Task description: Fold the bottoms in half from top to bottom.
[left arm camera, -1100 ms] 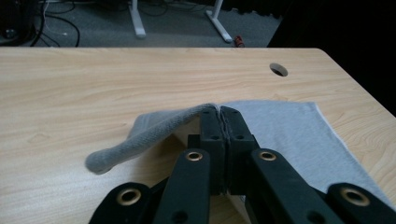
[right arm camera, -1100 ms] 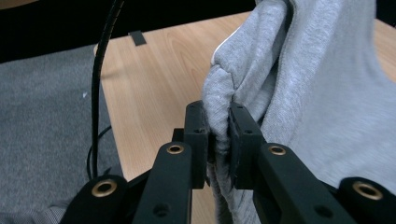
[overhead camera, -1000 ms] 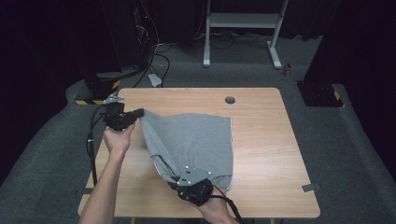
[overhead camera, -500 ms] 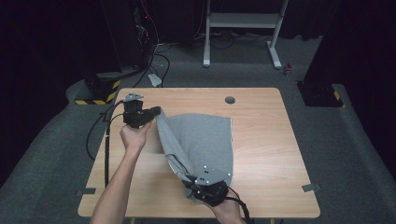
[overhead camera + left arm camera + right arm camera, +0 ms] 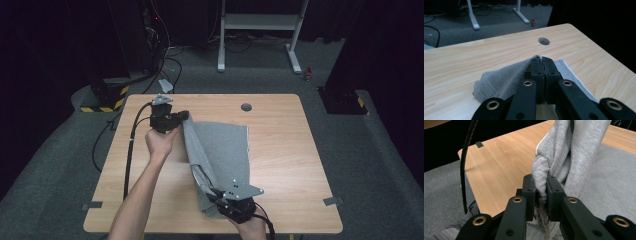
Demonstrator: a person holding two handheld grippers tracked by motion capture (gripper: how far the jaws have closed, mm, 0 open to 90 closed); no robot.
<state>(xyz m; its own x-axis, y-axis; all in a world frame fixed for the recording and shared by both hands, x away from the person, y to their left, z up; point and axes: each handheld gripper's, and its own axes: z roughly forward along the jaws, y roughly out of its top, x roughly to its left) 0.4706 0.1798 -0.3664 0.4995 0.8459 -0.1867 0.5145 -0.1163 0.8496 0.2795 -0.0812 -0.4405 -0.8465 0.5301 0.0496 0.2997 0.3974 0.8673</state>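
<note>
A grey cloth garment (image 5: 222,150) lies partly folded on the wooden table (image 5: 285,145). My left gripper (image 5: 184,117) is shut on a thin edge of the cloth at its far left corner; the left gripper view shows the fabric (image 5: 501,80) pinched between the closed jaws (image 5: 541,61). My right gripper (image 5: 216,196) is shut on a bunched fold of the cloth near the table's front edge. In the right gripper view the thick fold (image 5: 544,177) runs up from between the pads (image 5: 530,186) and hangs lifted over the flat part (image 5: 614,175).
A round cable hole (image 5: 246,106) sits near the table's far edge. Tape marks (image 5: 333,201) stick to the front corners. A white table frame (image 5: 260,30) and cables stand on the grey carpet behind. A black-and-yellow striped block (image 5: 102,102) lies at the far left.
My left gripper has carried its cloth corner rightward and farther back. My right gripper has shifted right along the front edge. The cloth's left side has folded over toward the right.
</note>
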